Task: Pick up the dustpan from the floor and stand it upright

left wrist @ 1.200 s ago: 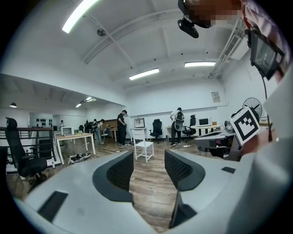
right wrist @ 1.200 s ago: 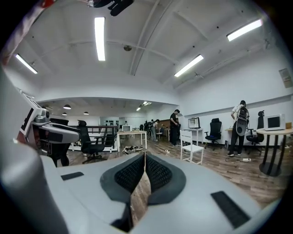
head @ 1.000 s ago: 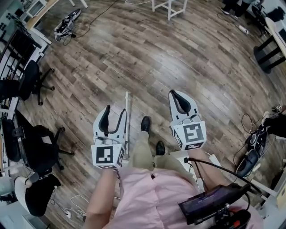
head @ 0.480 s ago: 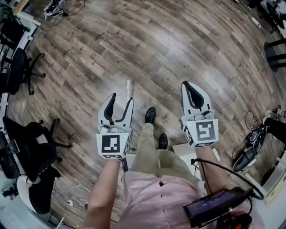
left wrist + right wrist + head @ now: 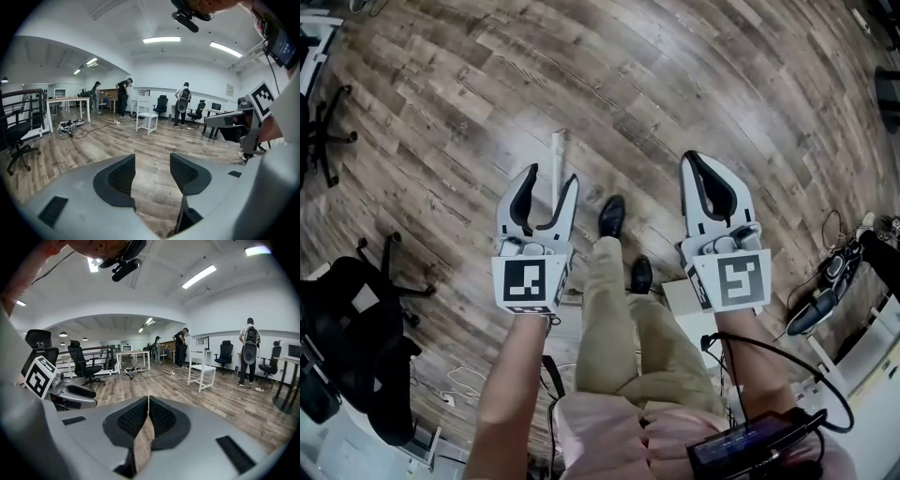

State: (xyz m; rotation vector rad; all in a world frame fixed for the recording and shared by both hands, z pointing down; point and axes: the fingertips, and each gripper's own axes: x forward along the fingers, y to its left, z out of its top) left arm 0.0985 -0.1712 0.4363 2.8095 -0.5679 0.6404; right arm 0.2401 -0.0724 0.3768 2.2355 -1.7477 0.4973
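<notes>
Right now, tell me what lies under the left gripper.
A white handle lies on the wood floor below the open left gripper. The gripper's body covers its near end.

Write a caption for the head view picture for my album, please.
Open left gripper over a white pole on the wood floor; right gripper with jaws shut.

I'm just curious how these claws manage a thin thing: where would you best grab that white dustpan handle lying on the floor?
Probably on the bare stretch of the white handle, from above, jaws across its width: it is a thin straight pole lying flat on the floor. The left gripper, open, is nearest. The pan end is hidden.
</notes>
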